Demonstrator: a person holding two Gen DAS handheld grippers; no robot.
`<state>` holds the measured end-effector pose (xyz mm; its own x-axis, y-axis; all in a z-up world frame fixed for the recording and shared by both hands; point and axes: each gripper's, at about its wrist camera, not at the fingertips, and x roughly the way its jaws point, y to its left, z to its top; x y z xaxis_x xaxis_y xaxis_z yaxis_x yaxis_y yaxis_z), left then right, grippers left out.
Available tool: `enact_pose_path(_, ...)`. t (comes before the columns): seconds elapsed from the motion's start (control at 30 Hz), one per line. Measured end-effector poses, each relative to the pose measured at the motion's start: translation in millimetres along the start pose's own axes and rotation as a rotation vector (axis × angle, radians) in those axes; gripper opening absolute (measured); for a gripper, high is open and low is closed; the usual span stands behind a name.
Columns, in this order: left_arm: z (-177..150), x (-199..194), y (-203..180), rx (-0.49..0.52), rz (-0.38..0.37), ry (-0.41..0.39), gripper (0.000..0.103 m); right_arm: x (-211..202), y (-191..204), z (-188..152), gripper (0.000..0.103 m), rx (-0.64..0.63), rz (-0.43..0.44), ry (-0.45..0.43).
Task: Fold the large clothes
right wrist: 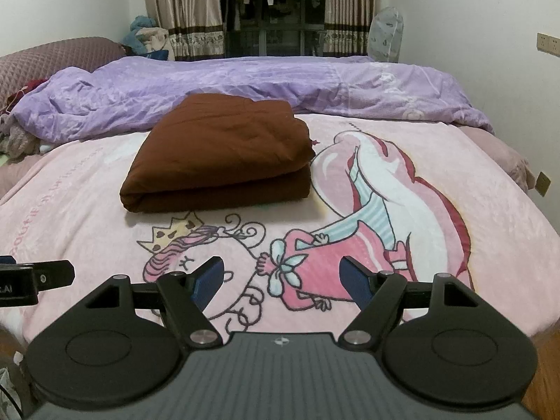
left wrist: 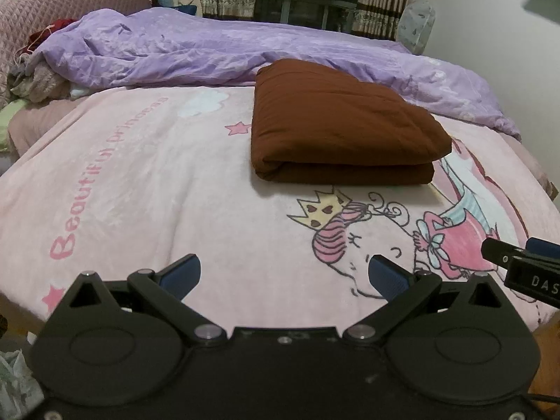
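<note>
Left tongs and right tongs are hanging side by side over the near edge of the bed, jaws spread wide and grasping nothing. Ahead of both, the brown folded garment is lying flat on the pink princess blanket, well apart from the blue pads, with bare blanket in between. A rumpled purple duvet is bordering the garment's far side, with curtains behind and open blanket stretching left and right.

A pink blanket with a princess picture covers the bed. A purple quilt lies behind. Curtains hang at the window.
</note>
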<state>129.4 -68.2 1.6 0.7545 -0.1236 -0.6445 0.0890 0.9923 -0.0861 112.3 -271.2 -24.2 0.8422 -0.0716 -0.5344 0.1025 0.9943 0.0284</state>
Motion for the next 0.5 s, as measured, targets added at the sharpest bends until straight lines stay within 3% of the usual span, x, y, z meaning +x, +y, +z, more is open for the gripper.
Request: enact_pose_path(0.5,0.4,1.5,-2.7,0.004,0.004,0.003,0.103,1.1,0.7,0.4,0.088,-0.001,-0.002,0.003)
